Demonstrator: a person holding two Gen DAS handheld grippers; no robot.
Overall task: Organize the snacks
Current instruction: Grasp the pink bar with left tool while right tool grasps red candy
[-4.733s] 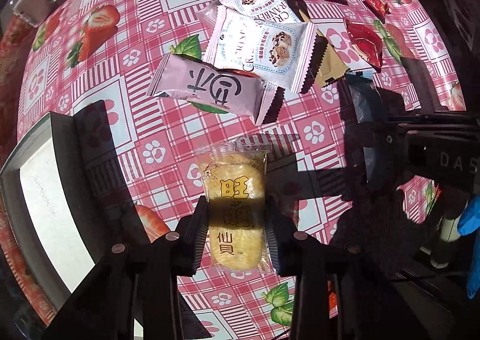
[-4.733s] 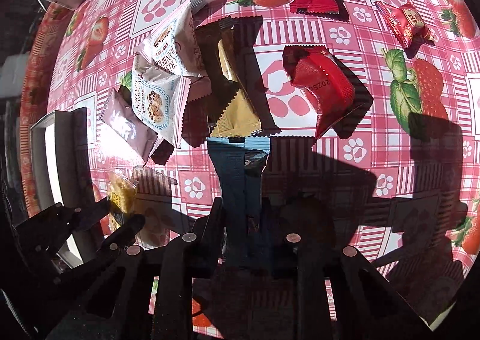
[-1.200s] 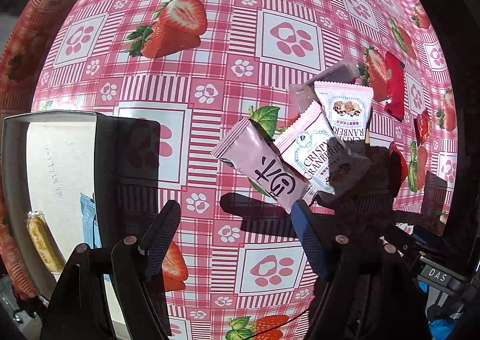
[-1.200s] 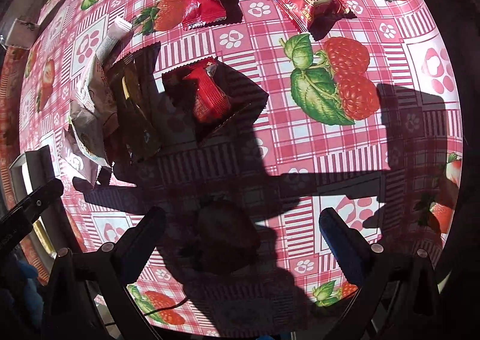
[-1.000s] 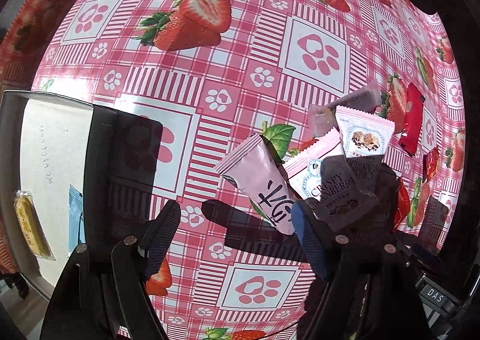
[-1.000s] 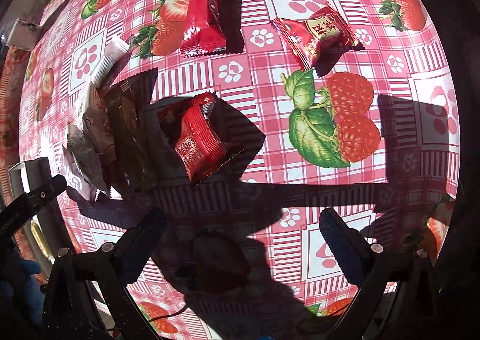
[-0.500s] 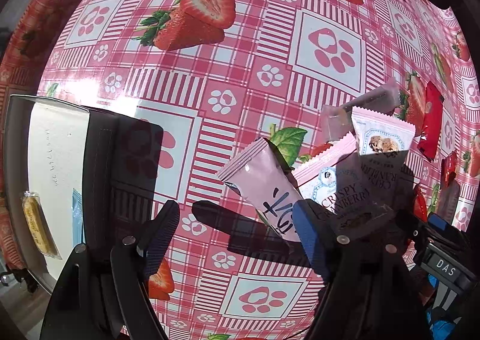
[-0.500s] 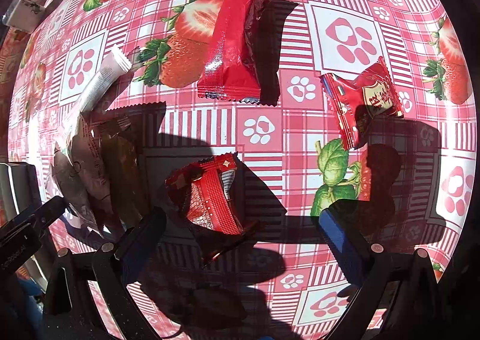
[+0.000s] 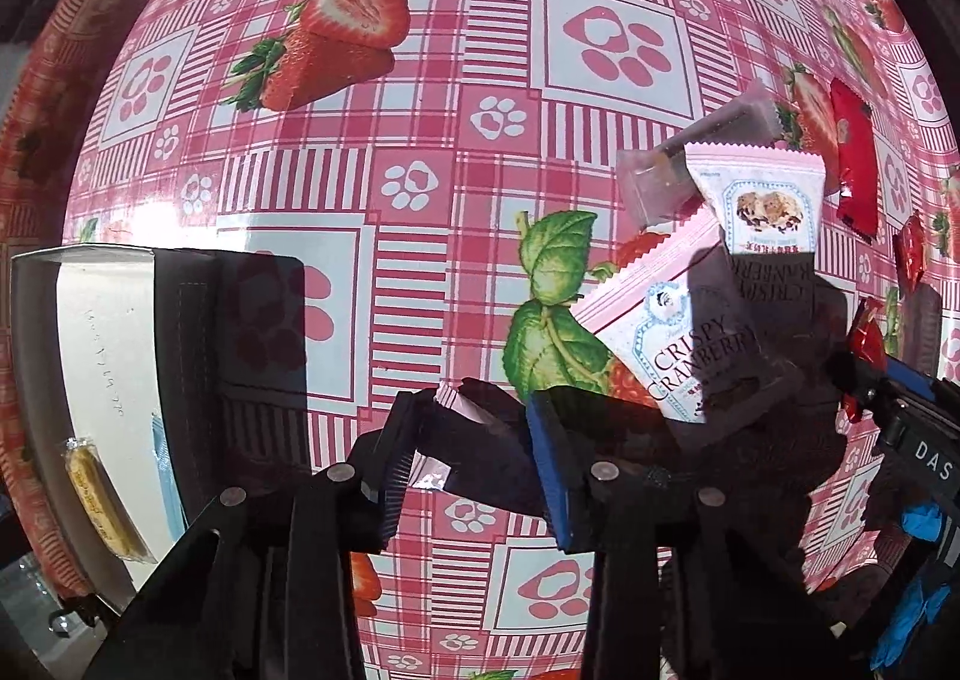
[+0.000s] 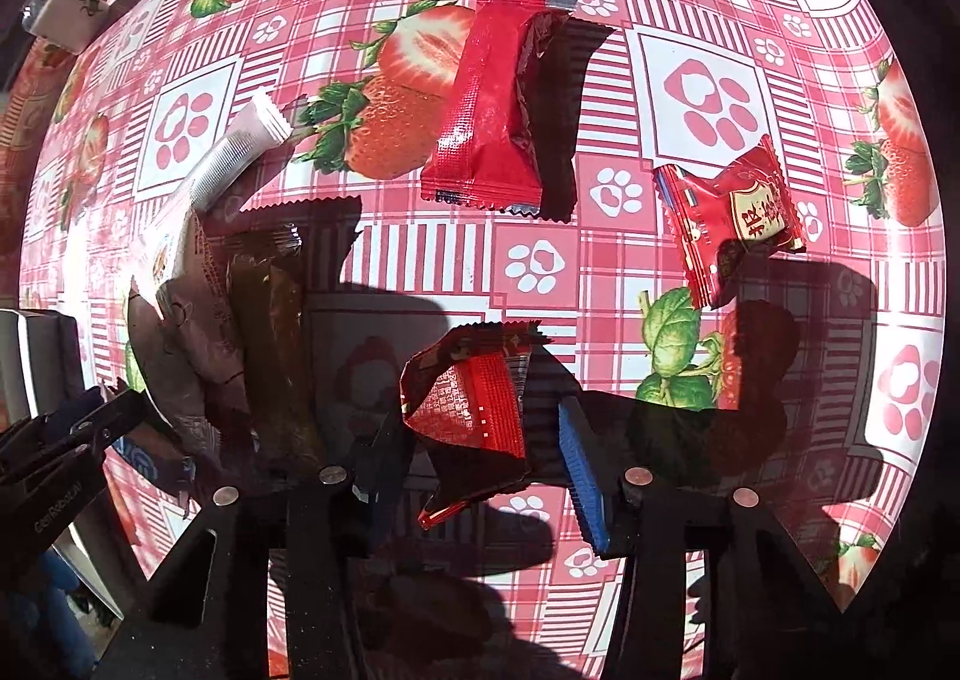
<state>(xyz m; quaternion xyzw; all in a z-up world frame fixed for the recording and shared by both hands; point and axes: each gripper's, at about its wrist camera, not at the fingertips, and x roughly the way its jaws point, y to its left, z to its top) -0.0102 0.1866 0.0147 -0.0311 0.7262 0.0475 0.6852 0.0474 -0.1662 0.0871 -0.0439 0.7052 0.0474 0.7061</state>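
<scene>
In the left wrist view my left gripper [image 9: 474, 410] points down at the strawberry tablecloth. Its jaws are closing, and the pads press on a pink snack packet [image 9: 456, 404] that lies in shadow between them. In the right wrist view my right gripper [image 10: 474, 428] straddles a crumpled red packet [image 10: 474, 410]. Its jaws are closing too, with a dark gap left beside the blue pad [image 10: 579, 470]. A black-walled box with a white floor [image 9: 102, 332] at the left holds a yellow rice cracker [image 9: 99, 494] and a blue packet [image 9: 165, 476].
Two Crispy Cranberry packets [image 9: 678, 344] and a clear-wrapped bar [image 9: 690, 164] lie right of the left gripper. A long red packet [image 10: 492, 104], a red candy packet [image 10: 732, 218] and a brown packet [image 10: 270, 338] lie around the right gripper. A small white block [image 10: 66, 14] sits far left.
Both pairs of jaws have narrowed from wide open. The left gripper came down over the pink packet. The right gripper slid across the cloth until the crumpled red packet lay between its fingers.
</scene>
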